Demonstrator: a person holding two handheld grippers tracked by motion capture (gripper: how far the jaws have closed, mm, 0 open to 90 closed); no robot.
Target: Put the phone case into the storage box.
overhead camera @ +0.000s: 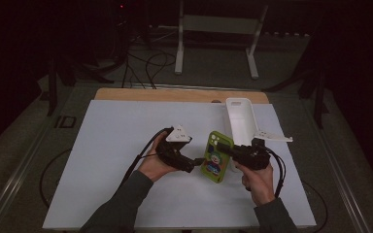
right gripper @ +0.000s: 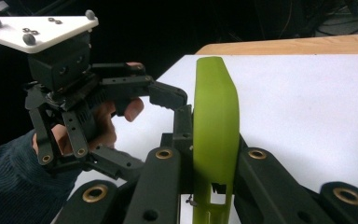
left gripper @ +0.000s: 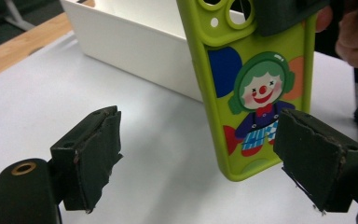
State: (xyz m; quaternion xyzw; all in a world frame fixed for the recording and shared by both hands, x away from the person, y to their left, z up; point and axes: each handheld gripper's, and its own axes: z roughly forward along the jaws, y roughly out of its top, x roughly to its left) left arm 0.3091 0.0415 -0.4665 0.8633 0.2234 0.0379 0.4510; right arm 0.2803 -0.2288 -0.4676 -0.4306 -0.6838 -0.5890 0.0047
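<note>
My right claw [overhead camera: 229, 153] grips the green phone case [overhead camera: 217, 156] edge-on above the bench [overhead camera: 111, 145], center-right, white tray [overhead camera: 240, 121] at one o'clock. Left claw [overhead camera: 194, 162] open, nine o'clock of it. I should close squarely on the case's lower end, avoiding twist.

green phone case [left gripper: 256, 88] top cut off by frame edge, partly behind right hand-held gripper [left gripper: 284, 16]

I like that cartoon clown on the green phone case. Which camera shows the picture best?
The left gripper view: the green phone case fills it, printed back facing the camera. The high view shows the case small, its clown barely readable. The right gripper view sees its edge, clamped by the right gripper.
</note>
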